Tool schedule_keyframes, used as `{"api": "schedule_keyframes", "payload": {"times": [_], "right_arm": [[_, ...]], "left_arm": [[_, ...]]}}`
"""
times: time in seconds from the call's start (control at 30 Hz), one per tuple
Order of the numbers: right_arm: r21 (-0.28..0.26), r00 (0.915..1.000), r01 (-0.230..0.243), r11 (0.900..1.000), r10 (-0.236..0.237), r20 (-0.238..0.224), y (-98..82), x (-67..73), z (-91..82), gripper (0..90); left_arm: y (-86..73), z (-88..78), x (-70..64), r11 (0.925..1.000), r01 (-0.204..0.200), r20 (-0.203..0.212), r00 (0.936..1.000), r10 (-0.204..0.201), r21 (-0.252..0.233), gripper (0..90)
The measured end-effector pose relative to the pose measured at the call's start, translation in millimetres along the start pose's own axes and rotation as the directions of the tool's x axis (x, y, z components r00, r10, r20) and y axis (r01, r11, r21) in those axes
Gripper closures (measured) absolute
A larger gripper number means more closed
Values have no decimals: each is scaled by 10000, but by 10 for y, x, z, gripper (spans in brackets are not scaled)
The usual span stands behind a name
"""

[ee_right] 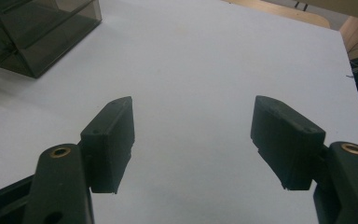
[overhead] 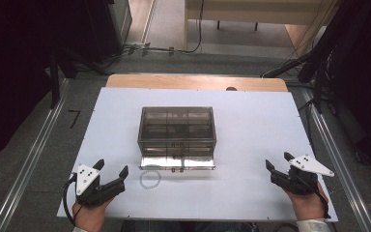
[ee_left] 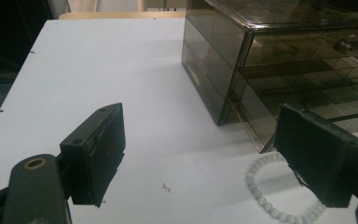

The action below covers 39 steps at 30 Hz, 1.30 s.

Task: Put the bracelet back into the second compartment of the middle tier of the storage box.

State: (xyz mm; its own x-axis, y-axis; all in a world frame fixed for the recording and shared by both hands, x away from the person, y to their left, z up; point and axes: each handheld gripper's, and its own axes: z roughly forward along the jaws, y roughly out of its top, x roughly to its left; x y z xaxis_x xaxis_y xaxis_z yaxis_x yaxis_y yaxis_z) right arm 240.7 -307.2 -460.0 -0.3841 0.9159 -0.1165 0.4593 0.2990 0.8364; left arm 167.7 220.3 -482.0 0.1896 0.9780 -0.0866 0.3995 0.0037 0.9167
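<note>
Here, a smoky transparent drawer box (overhead: 177,130) is sitting near the middle of a white tabletop (overhead: 251,145), with its bottom drawer (overhead: 178,162) pulled out toward the person. A pale bead bracelet (overhead: 150,179) is lying flat on the tabletop just in front of the open drawer, toward its left end. The left gripper (overhead: 111,170) is resting at the near left corner, jaws spread wide and holding nothing; in the left gripper view its right jaw is partly hiding the bracelet (ee_left: 279,191) and the drawer's near corner. The right gripper (overhead: 279,163) is resting at the near right edge, well apart from the box, jaws likewise wide and empty. Cables (overhead: 174,48) are trailing across the floor beyond the table.
</note>
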Motion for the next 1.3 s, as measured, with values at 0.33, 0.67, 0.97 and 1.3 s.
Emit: {"api": "schedule_keyframes", "payload": {"times": [0.33,0.67,0.97,1.3], "right_arm": [[106,10000,55,9999,-55,-39,3,17,21,281],[156,9999,78,9998,-77,-72,7,30,29,280],[161,10000,69,9998,-68,-72,6,35,29,278],[211,9999,69,9998,-68,-79,3,29,32,276]], "left_arm": [[-10,-11,-8,10000,-61,-38,10000,61,1,175],[-34,4,-4,9998,87,-295,9995,-82,180,175],[-59,50,3,9989,206,-272,9994,-195,411,183],[-73,81,-32,9975,-22,-168,9999,34,712,184]]}}
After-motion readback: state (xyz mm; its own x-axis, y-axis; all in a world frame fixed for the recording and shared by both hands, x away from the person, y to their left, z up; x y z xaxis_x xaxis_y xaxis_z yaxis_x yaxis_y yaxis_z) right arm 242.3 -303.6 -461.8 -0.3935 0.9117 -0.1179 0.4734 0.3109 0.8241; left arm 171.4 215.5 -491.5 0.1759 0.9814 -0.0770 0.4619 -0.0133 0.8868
